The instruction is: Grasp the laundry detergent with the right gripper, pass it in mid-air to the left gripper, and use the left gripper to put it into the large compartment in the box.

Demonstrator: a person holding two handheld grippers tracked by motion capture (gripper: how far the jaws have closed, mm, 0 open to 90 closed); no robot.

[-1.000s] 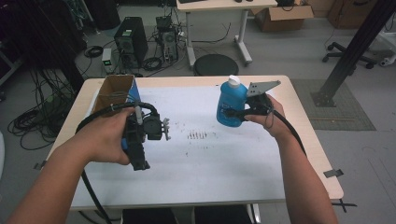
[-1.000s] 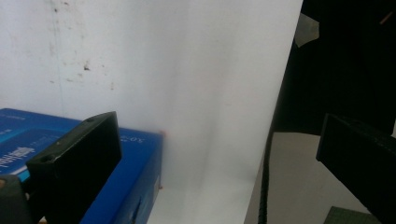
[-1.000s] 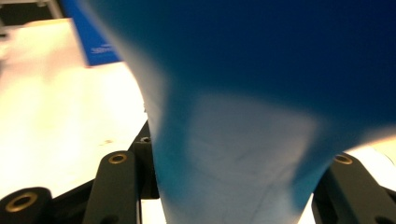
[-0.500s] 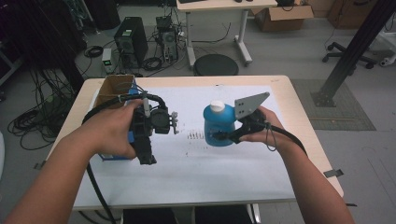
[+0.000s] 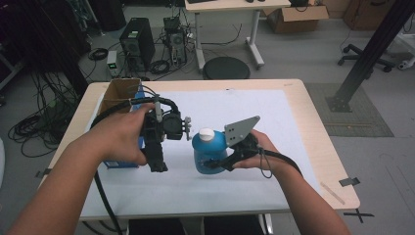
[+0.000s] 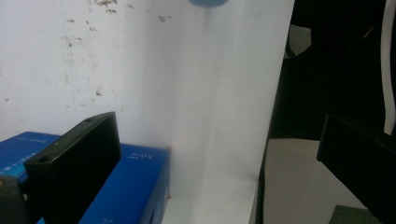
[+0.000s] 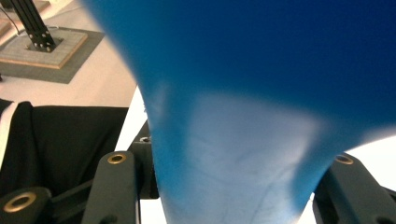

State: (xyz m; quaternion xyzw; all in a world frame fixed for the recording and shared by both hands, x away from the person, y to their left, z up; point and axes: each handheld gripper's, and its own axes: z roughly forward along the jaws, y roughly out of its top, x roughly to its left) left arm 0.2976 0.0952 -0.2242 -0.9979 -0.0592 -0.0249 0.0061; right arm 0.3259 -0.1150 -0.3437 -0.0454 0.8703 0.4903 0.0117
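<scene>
A blue plastic bottle (image 5: 206, 152) with a white cap (image 5: 206, 133) is near the middle of the white mat, and my right gripper (image 5: 221, 160) is shut on its side from the right. In the right gripper view the blue bottle (image 7: 243, 107) fills the gap between the two black jaws of my right gripper (image 7: 233, 191). My left gripper (image 5: 157, 164) is just left of the bottle, jaws pointing down at the mat. My left gripper (image 6: 215, 140) stands open with nothing between its jaws. The bottle's edge (image 6: 208, 2) shows at the top of that view.
A flat blue box (image 5: 121, 163) lies on the mat under my left hand, and this blue box (image 6: 126, 186) is beside the left jaw. An open cardboard box (image 5: 119, 91) stands at the table's far left corner. The white mat (image 5: 274, 112) covers most of the table.
My right gripper has carried the bottle from the far right toward the near middle of the mat. My left gripper has shifted slightly nearer and right.
</scene>
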